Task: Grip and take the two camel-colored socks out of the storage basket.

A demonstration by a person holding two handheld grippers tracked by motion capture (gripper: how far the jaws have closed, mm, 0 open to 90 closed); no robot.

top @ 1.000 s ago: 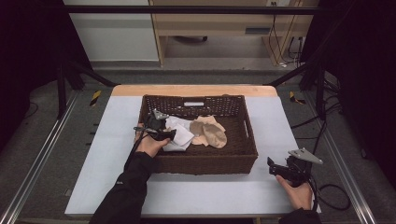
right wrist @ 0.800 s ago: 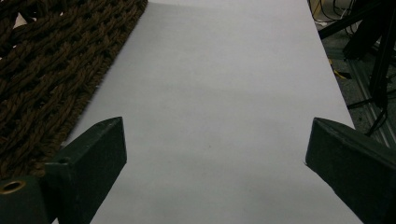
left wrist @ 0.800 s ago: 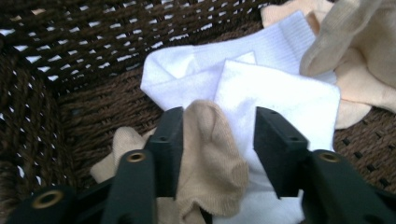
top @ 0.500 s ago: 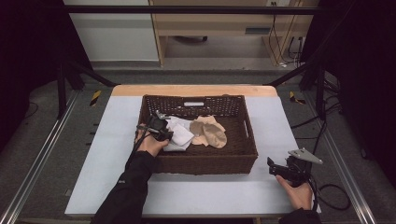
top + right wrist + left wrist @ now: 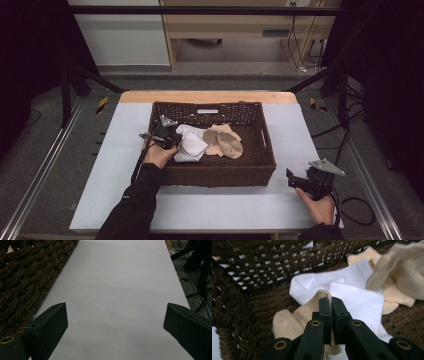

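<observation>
**Beige sock pinched inside the woven basket**

The dark brown woven wicker basket [image 5: 260, 150] is taken as the landmark. Inside it, near its left wall, the left gripper [image 5: 331, 302] is seen with its black jaws pressed together on a fold of a small beige knitted sock [image 5: 297, 317]; the jaws have just been closing, and the fabric is caught between them. In the high view the left gripper [image 5: 167, 136] is held by a hand reaching over the basket's near wall.

A white cotton sock [image 5: 359, 300] is spread on the basket's floor just beyond the pinched sock (partly under it, as far as can be told). A second beige sock [image 5: 225, 141] is bunched at the basket's middle, touching the white one.

Outside the basket, off its near right corner, the right gripper [image 5: 305, 181] is held above the pale grey table top [image 5: 125, 150]. In the right gripper view its jaws are spread wide with nothing between them, the basket's wall being beside the left jaw.
</observation>
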